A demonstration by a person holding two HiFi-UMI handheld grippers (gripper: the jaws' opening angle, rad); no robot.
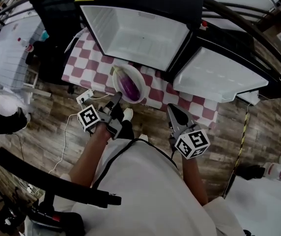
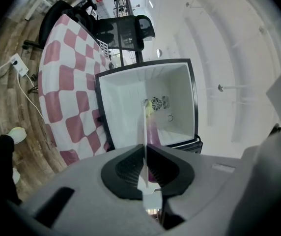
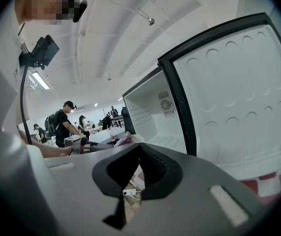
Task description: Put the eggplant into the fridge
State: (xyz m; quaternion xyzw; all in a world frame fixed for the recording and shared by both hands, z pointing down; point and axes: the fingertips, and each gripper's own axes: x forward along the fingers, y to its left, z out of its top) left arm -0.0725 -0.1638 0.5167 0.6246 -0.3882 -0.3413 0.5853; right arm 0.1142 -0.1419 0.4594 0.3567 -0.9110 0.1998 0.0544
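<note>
A: Well, where is the eggplant [image 1: 129,86] lying?

B: It is lying in a white bowl [image 1: 141,76], which is being held at the front edge of the checkered table [image 1: 86,65], just before the open fridge [image 1: 135,38].

A: And how is the left gripper [image 2: 144,147] standing?

B: Its jaws are pinching the bowl's near rim. The thin white edge is showing between the pads, with the purple fruit behind it. Whether the bowl is resting on the cloth cannot be told.

A: What is the right gripper [image 3: 139,147] doing?

B: It is hovering near the table's front edge with its jaws together and nothing between them. It is pointing toward the fridge door [image 1: 219,75], which is standing swung out to the right.

A: Is anything else lying around?

B: A white power strip [image 1: 85,98] with its cable is lying on the wood floor below the table's front edge. A black office chair [image 2: 126,31] is standing past the far edge, and people [image 3: 64,119] are standing at desks in the background.
</note>
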